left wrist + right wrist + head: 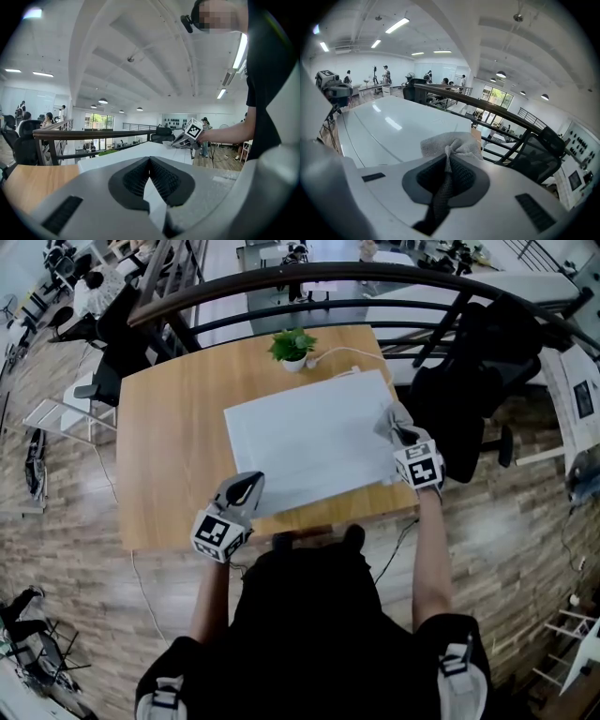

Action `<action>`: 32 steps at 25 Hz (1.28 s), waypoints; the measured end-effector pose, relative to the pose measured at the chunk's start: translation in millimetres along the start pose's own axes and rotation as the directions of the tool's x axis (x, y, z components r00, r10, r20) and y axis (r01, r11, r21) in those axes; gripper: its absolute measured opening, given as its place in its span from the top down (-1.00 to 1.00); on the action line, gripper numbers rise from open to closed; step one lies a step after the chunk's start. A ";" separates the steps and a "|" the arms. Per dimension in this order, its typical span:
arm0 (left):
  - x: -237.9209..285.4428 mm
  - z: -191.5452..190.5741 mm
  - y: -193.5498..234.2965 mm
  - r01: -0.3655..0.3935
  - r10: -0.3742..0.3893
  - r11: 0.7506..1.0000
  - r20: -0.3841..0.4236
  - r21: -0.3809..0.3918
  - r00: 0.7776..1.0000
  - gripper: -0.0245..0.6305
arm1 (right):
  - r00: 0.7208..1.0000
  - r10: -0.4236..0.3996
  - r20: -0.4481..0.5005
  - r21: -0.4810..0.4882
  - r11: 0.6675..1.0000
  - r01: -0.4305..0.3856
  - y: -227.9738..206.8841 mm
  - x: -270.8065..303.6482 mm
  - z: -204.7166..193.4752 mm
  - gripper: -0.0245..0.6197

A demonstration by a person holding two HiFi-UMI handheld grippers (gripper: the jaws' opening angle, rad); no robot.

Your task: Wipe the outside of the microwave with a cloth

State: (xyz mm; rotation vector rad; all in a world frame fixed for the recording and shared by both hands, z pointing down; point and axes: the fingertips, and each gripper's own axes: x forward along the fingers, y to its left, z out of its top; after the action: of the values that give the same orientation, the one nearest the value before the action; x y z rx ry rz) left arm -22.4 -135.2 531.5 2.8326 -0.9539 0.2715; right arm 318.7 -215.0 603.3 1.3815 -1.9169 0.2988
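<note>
1. The right gripper (449,157) has its fingers pressed together on a grey cloth (451,142). A pinched fold runs down between the pads, and the rest of the cloth bunches out just past the fingertips.
2. Ahead of and below those fingertips lies the flat white top of the microwave (393,124). The cloth rests against it near its right edge.
3. In the head view, the right gripper (401,430) and the cloth (392,415) sit at the right-hand side of the microwave (309,446), which stands on a wooden table (169,446).
4. The left gripper (150,159) has its fingertips meeting, with nothing caught between them. A narrow slit opens further back between the pads.
5. Just beyond those tips is the microwave (113,157). In the head view, the left gripper (248,486) points at its near left corner.
6. A small potted plant (292,346) stands on the table well beyond both sets of fingers, behind the microwave.
</note>
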 end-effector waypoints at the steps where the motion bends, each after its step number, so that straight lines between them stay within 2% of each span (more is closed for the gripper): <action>1: -1.7 -0.8 1.9 -0.003 0.003 1.000 0.002 -0.006 1.000 0.92 | 1.000 0.000 -0.002 -0.002 1.000 0.000 -0.1 -0.3 1.9 0.89; 5: -9.7 -3.4 7.6 -0.007 0.007 1.000 0.002 -0.020 1.000 0.92 | 0.998 0.067 0.007 0.055 0.996 -0.067 24.6 2.3 6.8 0.89; 14: -28.8 -13.5 13.6 -0.003 0.003 1.000 0.003 -0.028 1.000 0.92 | 0.995 0.098 0.014 -0.010 0.995 -0.098 88.1 15.9 33.6 0.89; 32: -46.6 -15.5 26.3 0.020 -0.020 1.000 0.017 -0.020 1.000 0.92 | 0.983 0.183 0.012 -0.067 0.981 -0.182 171.4 23.9 68.0 0.89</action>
State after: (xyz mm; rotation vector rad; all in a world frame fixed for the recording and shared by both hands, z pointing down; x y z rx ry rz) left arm -76.8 -125.8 538.5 2.8287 -0.9254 0.2355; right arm 133.2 -203.9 610.7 1.1710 -2.0540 0.3093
